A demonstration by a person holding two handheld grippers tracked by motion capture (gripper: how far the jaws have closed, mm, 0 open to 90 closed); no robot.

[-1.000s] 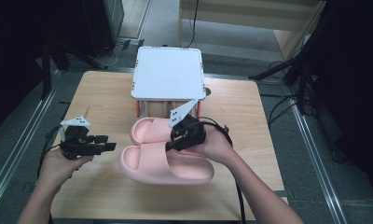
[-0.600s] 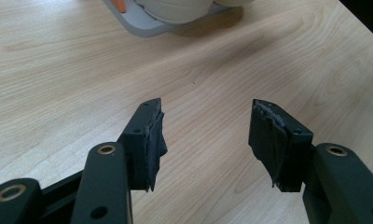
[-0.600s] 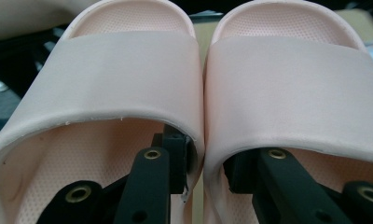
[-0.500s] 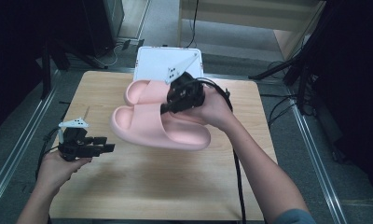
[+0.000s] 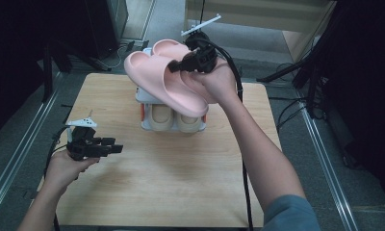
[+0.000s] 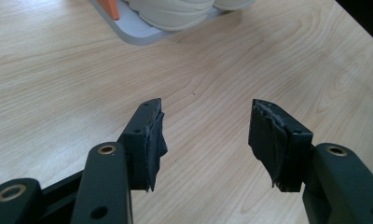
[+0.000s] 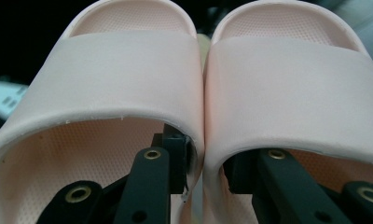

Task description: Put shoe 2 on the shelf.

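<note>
High view: the pair of pink slippers [image 5: 164, 79] hangs in the air over the far middle of the bench [image 5: 181, 163], above a small white rack [image 5: 145, 98] with beige shoes [image 5: 173, 115] on its lower shelf — held together, probably bound for the rack's top. Right tongs [image 5: 181, 65] pinch both inner walls at once, one jaw inside each slipper, so a single grip carries the pair. Left tongs [image 5: 114, 148] rest near the left edge, spread wide and holding nothing.
</note>
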